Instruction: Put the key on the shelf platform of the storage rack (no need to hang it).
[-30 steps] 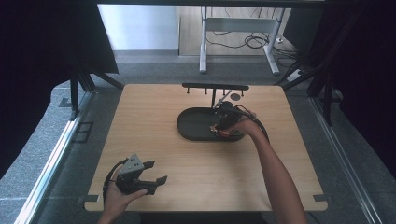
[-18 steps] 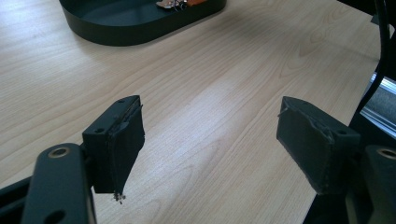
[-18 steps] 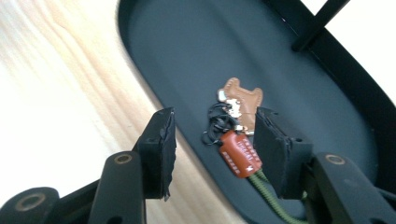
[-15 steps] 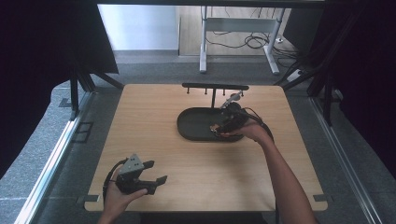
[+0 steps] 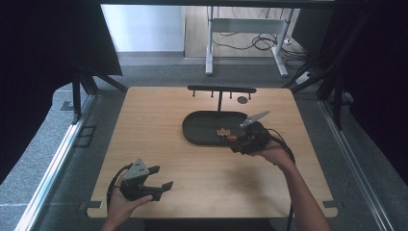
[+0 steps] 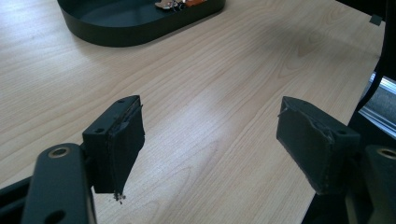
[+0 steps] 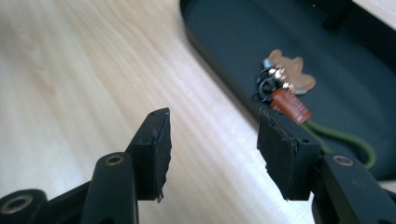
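On the wooden table (image 5: pixel 159 144), our black oval tray (image 5: pixel 197 126) sits below the hook rack (image 5: pixel 221 90), and in it lies the keychain (image 5: pixel 225 133): a tan tag, metal rings, an orange tab and a green cord. We judge the placing step as good as done, since the keychain rests on the tray floor near its right end, free of any grip. Our right gripper (image 7: pixel 212 154) stands just outside the tray rim, its jaws just been opening and nothing between them. Our left gripper (image 5: pixel 156 180) waits near the table's front edge, well apart from the tray, jaws spread wide and empty. What remains, we judge, is only drawing the right hand clear.
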`<state>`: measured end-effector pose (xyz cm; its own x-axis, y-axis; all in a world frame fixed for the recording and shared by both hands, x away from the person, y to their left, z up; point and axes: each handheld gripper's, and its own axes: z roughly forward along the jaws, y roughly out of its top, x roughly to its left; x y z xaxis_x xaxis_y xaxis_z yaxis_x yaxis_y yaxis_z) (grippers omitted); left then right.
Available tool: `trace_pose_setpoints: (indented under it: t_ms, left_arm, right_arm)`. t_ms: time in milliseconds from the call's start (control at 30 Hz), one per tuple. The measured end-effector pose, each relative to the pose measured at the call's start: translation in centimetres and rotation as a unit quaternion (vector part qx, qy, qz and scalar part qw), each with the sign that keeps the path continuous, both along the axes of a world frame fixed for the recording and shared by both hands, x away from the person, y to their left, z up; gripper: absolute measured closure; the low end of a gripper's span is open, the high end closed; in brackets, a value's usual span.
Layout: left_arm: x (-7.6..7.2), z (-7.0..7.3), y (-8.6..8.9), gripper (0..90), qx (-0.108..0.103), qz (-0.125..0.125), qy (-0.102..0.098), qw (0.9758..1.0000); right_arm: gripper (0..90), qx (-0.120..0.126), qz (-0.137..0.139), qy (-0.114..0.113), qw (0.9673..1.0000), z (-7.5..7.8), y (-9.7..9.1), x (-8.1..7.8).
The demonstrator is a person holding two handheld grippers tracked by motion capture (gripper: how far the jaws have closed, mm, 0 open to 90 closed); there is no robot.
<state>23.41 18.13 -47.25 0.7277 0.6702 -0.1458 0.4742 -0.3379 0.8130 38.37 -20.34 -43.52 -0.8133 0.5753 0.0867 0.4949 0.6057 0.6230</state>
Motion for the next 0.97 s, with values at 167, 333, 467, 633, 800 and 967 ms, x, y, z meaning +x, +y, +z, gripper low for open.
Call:
trace_pose_setpoints:
  t_ms: [167, 333, 467, 633, 800, 967]
  left_arm:
    - [0.0, 0.0, 0.0, 23.4, 0.001, 0.000, 0.000, 1.0000]
    - [0.1, 0.0, -0.1, 23.4, 0.002, 0.000, 0.002, 1.0000]
    - [0.1, 0.0, -0.2, 23.4, 0.003, 0.001, 0.001, 1.0000]
    - [0.0, 0.0, -0.2, 23.4, 0.006, 0.002, 0.000, 1.0000]
    - [0.1, -0.1, -0.2, 23.5, 0.008, 0.003, 0.001, 1.0000]
    - [0.0, -0.1, -0.6, 23.4, 0.011, -0.002, 0.000, 0.9999]
  right_arm:
    - [44.5, 0.024, -0.006, -0.010, 0.9996, -1.0, -1.8, -2.6]
    - [44.5, 0.033, -0.014, -0.017, 0.9992, -2.1, -3.3, -4.5]
    - [44.4, 0.036, -0.020, -0.015, 0.9990, -3.3, -4.2, -5.8]
    - [43.9, 0.048, -0.044, -0.007, 0.9978, -5.8, -5.1, -7.5]
    - [42.5, 0.030, -0.051, -0.014, 0.9981, -6.6, -5.3, -7.7]
    - [39.6, 0.032, -0.090, -0.034, 0.9949, -7.0, -5.9, -7.6]
